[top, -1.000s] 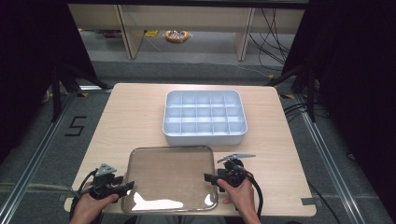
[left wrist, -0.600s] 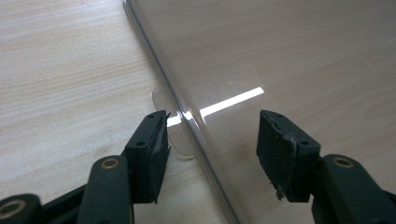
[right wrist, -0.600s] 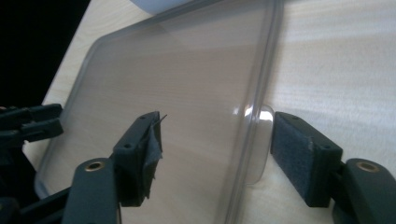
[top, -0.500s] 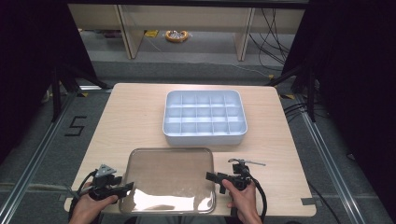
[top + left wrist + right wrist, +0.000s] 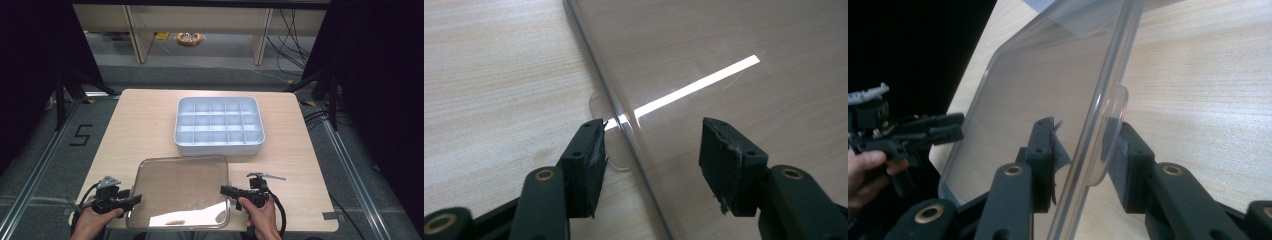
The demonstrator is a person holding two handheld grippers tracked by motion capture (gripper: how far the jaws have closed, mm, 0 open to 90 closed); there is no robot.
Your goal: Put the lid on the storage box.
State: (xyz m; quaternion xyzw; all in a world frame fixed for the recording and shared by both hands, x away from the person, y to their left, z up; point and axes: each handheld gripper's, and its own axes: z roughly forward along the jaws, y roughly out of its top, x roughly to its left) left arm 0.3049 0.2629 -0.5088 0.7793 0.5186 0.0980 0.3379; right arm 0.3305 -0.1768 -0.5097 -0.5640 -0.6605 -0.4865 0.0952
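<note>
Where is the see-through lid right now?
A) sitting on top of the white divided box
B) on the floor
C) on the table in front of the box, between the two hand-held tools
C: the clear lid lies nearer than the divided box, left gripper and right gripper at its sides.

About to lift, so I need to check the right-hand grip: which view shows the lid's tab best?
The right gripper view: the clear lid's tab sits between the fingers, which have just been closing. The left gripper view shows the opposite tab; the high view shows the whole lid.
</note>
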